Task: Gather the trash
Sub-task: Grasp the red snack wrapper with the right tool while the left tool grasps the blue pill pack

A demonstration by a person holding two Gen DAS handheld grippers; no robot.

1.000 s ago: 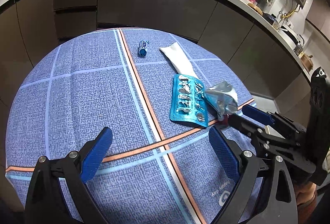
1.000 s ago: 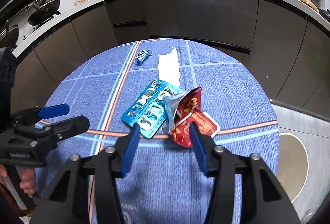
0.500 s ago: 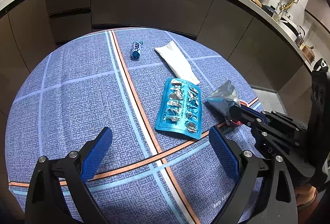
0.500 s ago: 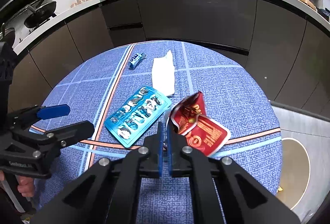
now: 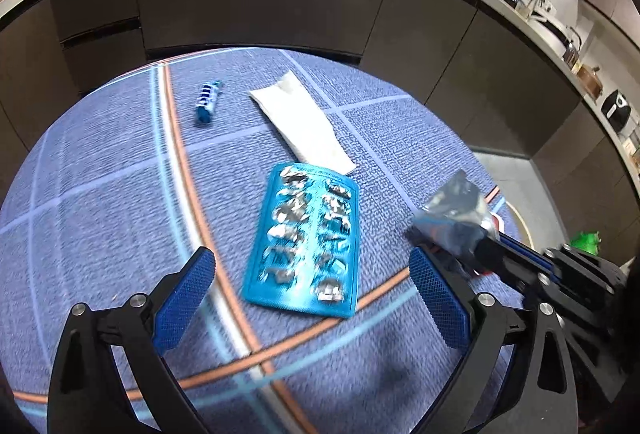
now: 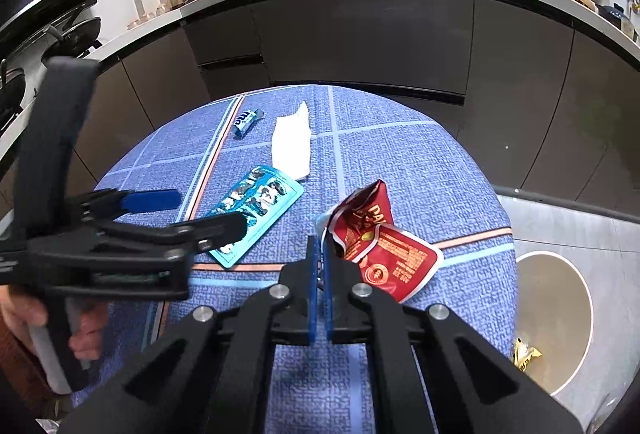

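Right gripper (image 6: pixel 319 254) clamped on red wrapper (image 6: pixel 384 250) edge (light, crinkly, slippery; pinch deep) | left gripper (image 5: pixel 312 274) spread wide, empty | blister pack (image 5: pixel 306 244) stiff, thin: take by edge.

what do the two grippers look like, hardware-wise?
The left gripper and the right gripper match: matte black angular linkage arms, silver round bolts at the pivots, blue textured pads on the fingers. No cables visible. The hand is bare.
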